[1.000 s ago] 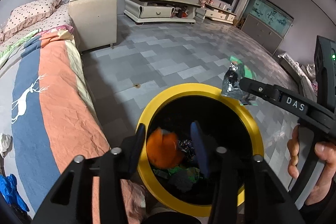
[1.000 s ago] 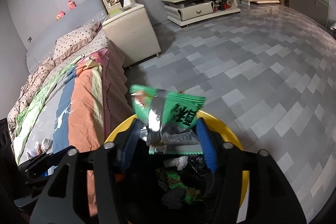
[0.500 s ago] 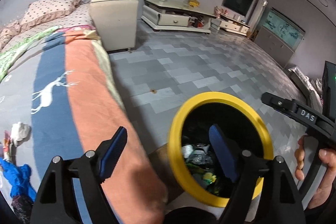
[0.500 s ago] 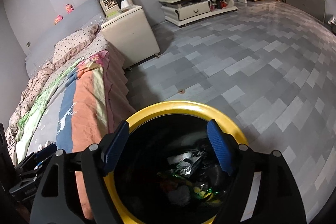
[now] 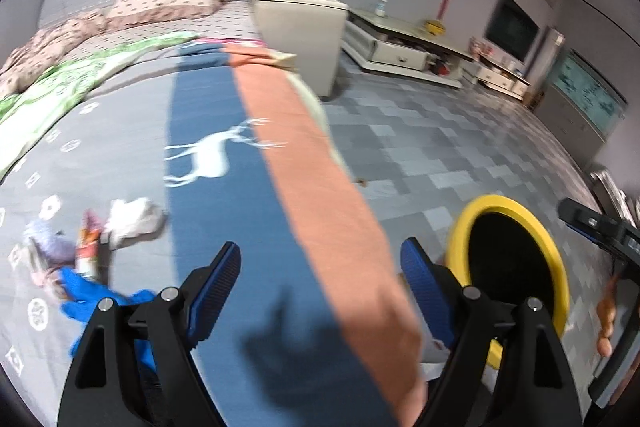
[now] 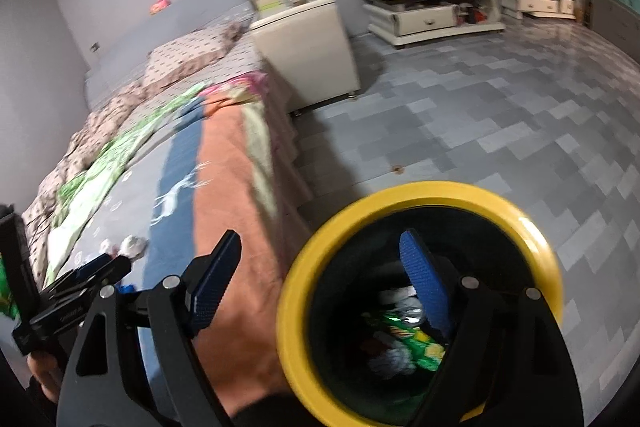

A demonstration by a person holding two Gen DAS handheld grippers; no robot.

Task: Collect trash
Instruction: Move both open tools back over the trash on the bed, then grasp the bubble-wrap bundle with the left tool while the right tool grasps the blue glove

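Both grippers [image 5: 320, 279] [image 6: 324, 275], emptied, swung from bin [image 6: 420, 193] toward bed [image 5: 248, 187].

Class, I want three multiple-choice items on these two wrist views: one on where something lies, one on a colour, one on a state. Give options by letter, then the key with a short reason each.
1. Where does the white crumpled tissue lie?
A. on the bed
B. in the bin
C. on the floor

2. What colour is the bin's rim?
A. red
B. yellow
C. white

3. How is the left gripper?
A. shut on a wrapper
B. shut on nothing
C. open with nothing in it

Key: 1 A, it rests on the grey bedcover beside other scraps. 2 B, the ring around the black bin is yellow. 3 C, its jaws stand wide, only bedcover shows between them.
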